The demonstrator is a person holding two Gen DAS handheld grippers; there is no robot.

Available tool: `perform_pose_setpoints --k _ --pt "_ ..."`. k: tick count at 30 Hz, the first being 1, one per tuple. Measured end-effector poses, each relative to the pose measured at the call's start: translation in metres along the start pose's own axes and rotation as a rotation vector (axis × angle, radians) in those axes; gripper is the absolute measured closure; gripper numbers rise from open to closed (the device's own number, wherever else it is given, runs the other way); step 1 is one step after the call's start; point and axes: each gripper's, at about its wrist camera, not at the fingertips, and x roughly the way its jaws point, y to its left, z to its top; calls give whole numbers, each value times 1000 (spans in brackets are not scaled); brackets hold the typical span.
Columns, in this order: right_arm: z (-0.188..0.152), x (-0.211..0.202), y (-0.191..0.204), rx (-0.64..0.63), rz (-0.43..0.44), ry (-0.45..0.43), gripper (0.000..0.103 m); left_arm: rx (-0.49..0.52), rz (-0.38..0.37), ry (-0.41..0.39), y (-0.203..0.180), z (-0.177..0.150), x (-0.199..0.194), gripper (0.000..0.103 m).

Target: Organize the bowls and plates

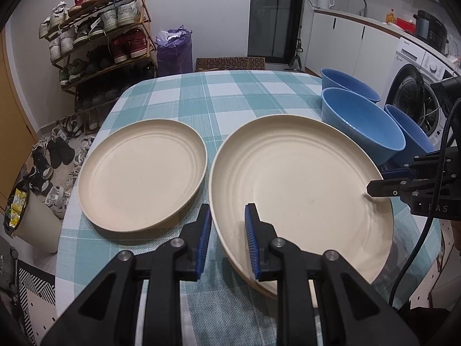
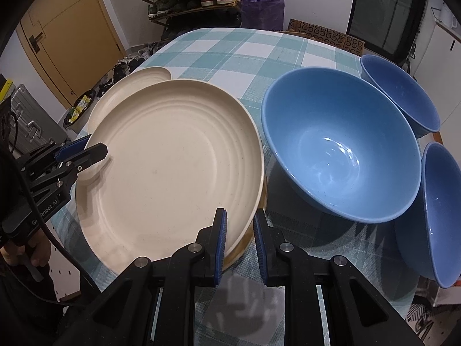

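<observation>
A large cream plate (image 1: 302,181) (image 2: 173,167) sits tilted, raised off the checked tablecloth. My left gripper (image 1: 229,242) straddles its near-left rim, one finger under and one over, jaws not closed on it. My right gripper (image 2: 240,245) straddles the opposite rim the same way, with a gap at the pads. A second cream plate (image 1: 144,173) (image 2: 138,79) lies flat to the left. Three blue bowls stand on the right: a big one (image 1: 360,124) (image 2: 340,144), one behind (image 1: 345,82) (image 2: 400,95), one nearer (image 1: 409,132) (image 2: 435,213).
The round table (image 1: 224,92) has edges close on all sides. A shoe rack (image 1: 98,34) and purple bag (image 1: 174,49) stand behind it, a bin (image 1: 31,219) at the left, a washing machine (image 1: 415,86) at the right.
</observation>
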Motion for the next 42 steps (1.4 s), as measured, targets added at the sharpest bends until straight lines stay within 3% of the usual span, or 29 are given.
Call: perform_pose_setpoints --k 42 --pt "1 25 9 -45 -104 59 84 50 39 72 -12 -14 32 80"
